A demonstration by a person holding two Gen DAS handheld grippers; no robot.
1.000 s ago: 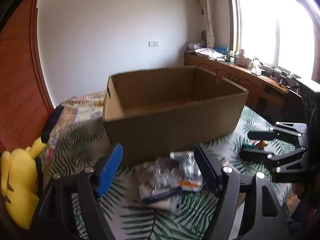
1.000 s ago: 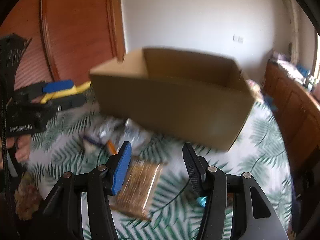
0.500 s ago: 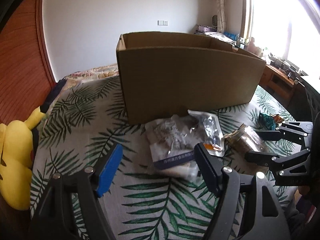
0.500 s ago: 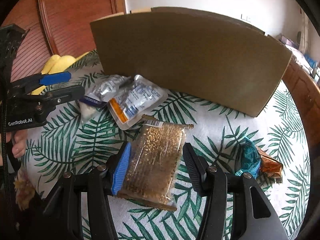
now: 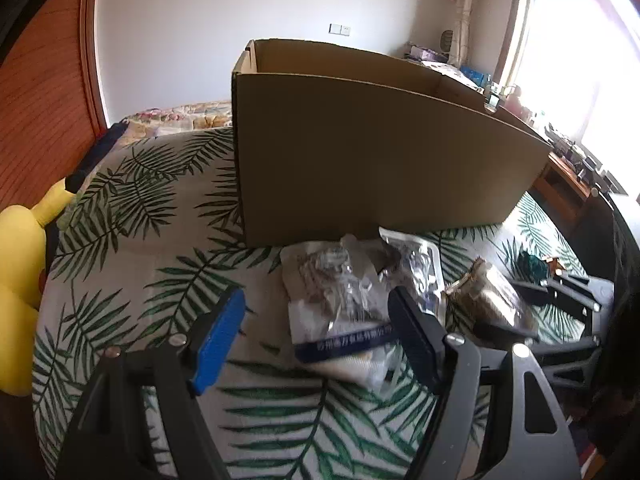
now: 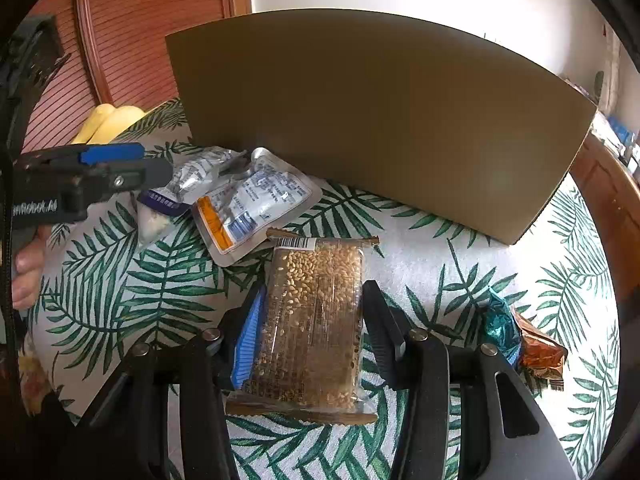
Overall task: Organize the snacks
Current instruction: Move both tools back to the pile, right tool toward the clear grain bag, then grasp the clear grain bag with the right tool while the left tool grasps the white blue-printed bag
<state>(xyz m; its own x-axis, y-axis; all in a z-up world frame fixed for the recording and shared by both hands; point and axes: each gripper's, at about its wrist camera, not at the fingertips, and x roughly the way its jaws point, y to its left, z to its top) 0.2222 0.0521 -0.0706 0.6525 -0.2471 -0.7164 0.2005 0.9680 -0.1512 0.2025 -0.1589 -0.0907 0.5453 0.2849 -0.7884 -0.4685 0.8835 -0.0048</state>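
Note:
A clear packet of golden grain bar (image 6: 316, 320) lies on the leaf-print bed cover (image 6: 120, 280). My right gripper (image 6: 308, 312) straddles it. The jaws are closing, with the pads close against its long edges, and the packet still lies flat. Left of it lie a white pouch with an orange stripe (image 6: 256, 204) and a crinkled clear packet with a blue band (image 5: 336, 292). My left gripper (image 5: 316, 294) hovers open low over that clear packet, touching nothing. Behind the snacks stands a big open cardboard box (image 5: 380, 152).
A teal wrapper (image 6: 500, 328) and an orange one (image 6: 540, 356) lie to the right of the grain packet. A yellow plush toy (image 5: 20, 260) sits at the bed's left edge. A wooden wardrobe (image 6: 132, 40) stands behind, and a cluttered desk (image 5: 568, 160) is under the window.
Both grippers have sunk toward the bed, so the box now hides its inside. The right jaws have narrowed around the grain packet. The left gripper has neared the clear packet.

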